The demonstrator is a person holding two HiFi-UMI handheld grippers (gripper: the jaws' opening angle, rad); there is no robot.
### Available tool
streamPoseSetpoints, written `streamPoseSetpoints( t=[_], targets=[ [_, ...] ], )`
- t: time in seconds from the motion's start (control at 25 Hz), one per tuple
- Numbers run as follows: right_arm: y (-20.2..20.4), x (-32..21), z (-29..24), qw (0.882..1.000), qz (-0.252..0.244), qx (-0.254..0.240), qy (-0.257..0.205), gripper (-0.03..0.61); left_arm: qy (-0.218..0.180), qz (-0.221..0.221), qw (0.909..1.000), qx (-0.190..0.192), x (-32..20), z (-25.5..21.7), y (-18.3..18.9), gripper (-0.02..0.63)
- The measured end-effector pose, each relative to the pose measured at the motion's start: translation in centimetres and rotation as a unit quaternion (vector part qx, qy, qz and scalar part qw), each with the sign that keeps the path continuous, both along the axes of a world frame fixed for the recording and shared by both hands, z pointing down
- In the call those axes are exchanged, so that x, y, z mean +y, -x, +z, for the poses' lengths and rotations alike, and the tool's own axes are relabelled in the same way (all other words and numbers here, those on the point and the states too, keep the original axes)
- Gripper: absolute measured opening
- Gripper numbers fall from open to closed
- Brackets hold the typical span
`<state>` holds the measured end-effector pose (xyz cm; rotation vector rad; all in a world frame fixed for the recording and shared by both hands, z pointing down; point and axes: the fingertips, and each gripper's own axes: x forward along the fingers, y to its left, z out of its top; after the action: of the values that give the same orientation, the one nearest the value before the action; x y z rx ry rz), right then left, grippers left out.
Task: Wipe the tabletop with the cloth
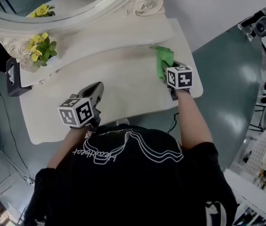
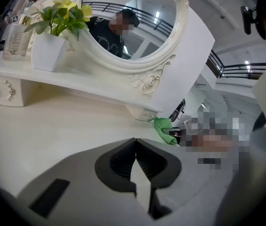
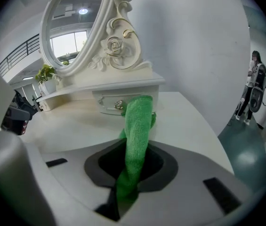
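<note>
A: What takes up most of the head view?

B: A cream-white counter [image 1: 123,84] with a wavy front edge. At its back is a big oval mirror [image 1: 76,4] in a carved white frame, standing on a low raised shelf [image 1: 123,34].

A: And the two tools?

B: The left tool [image 2: 135,145] is over the near left part of the counter, close to the person's body. Its jaws are pressed together with nothing between them. I cannot tell whether it rests on the surface.

A: The right one?

B: The right tool [image 3: 135,149] is over the right end of the counter, with its jaws clamped on a green cloth [image 3: 140,119].

A: Anything on the shelf?

B: A plant [image 1: 39,45] with yellow flowers stands in a white pot [image 2: 48,53] at the left end. Under the right end there is a small drawer [image 3: 123,102] with a metal knob.

A: So where exactly is the cloth?

B: It runs through the right tool's jaws and sticks out ahead of them as a bright strip. Its free end is near that drawer, on the counter's right side beside the end of the shelf.
</note>
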<state>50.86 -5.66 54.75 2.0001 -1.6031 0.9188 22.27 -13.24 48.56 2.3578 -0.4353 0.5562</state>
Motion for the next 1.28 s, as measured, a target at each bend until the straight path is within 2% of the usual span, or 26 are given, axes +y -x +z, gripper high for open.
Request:
streamPoseSetpoints(
  t=[0.16,0.44,0.8,1.08,1.2,1.28],
  targets=[
    [-3.1,1.1,0.0,1.000,0.026,0.014,0.001,0.058,0.000,0.004,1.0000,-0.001,-0.1,0.1,-0.4,0.005],
    [-7.7,2.6,0.0,0.997,0.045,0.052,0.022,0.058,0.002,0.004,1.0000,-0.007,-0.5,0.3,-0.6,0.005],
    [-12.5,3.8,0.0,0.995,0.079,0.060,0.027,0.058,0.003,0.003,1.0000,-0.008,-0.8,0.4,-1.3,0.005],
    [-13.0,4.1,-0.6,0.992,0.098,0.060,0.045,0.057,-0.007,-0.015,0.9999,-0.003,-1.5,-0.8,0.0,0.005],
    [-12.1,3.8,-2.5,0.994,0.096,0.051,0.022,0.055,-0.013,-0.023,0.9996,0.005,-1.7,-1.5,1.0,0.005],
    [-10.1,2.8,-4.5,0.996,0.063,0.062,0.001,0.055,-0.018,-0.033,0.9993,0.006,-2.0,-1.7,2.1,0.005]
  ],
)
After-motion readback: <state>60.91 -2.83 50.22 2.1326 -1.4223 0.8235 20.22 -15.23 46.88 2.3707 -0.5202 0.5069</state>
